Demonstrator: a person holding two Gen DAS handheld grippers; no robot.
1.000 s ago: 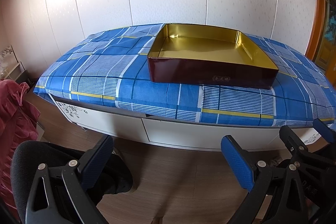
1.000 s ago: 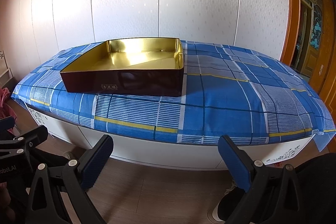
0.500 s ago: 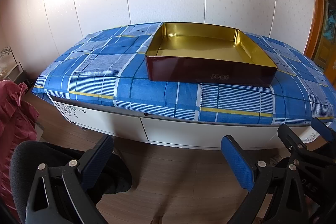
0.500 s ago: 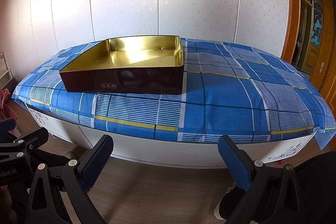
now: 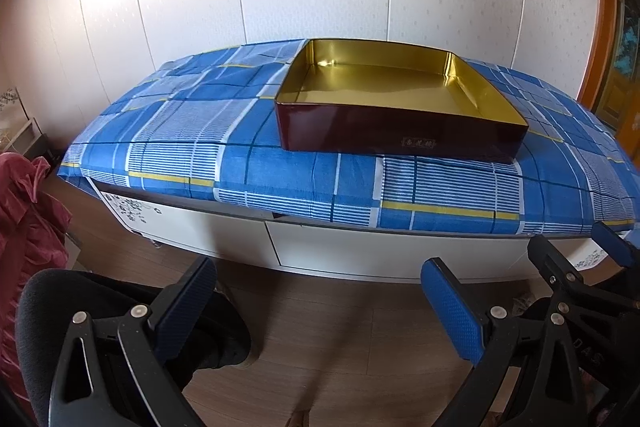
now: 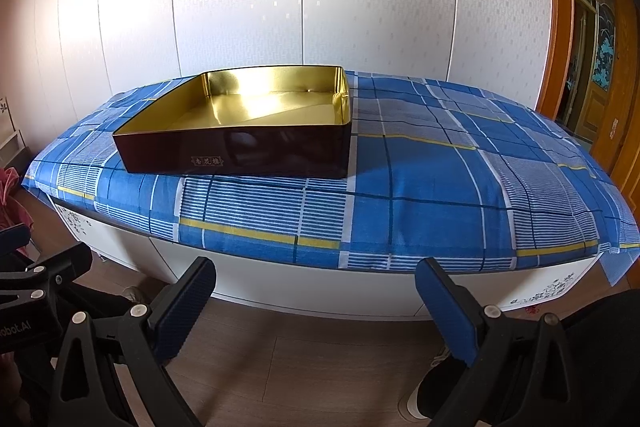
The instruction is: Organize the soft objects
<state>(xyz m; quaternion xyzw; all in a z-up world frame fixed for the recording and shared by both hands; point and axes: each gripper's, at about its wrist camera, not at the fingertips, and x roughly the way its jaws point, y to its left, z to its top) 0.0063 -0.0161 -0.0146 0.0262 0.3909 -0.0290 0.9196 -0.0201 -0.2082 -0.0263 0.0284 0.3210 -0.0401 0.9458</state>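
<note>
A square tin box, dark red outside and gold inside (image 5: 392,95) (image 6: 256,115), sits empty on a low cabinet covered with a blue checked cloth (image 5: 192,131) (image 6: 432,179). My left gripper (image 5: 316,307) hangs open over the wooden floor in front of the cabinet, with nothing between its blue pads. My right gripper (image 6: 316,303) is also open and empty, at about the same height, short of the cabinet's front edge. A heap of dark pink fabric (image 5: 28,219) (image 6: 10,187) lies at the far left. In the left wrist view the right gripper's frame shows at the lower right.
White panelled wall behind the cabinet. Orange wooden door frame (image 6: 560,27) at the right. White cabinet front (image 5: 360,251) below the cloth. A person's dark trouser knee (image 5: 80,307) and foot sit under the left gripper. Wooden floor (image 6: 320,347) lies between me and the cabinet.
Both views have shifted slightly; the box and cabinet sit a little lower and closer in frame. Both grippers stay open and empty.
</note>
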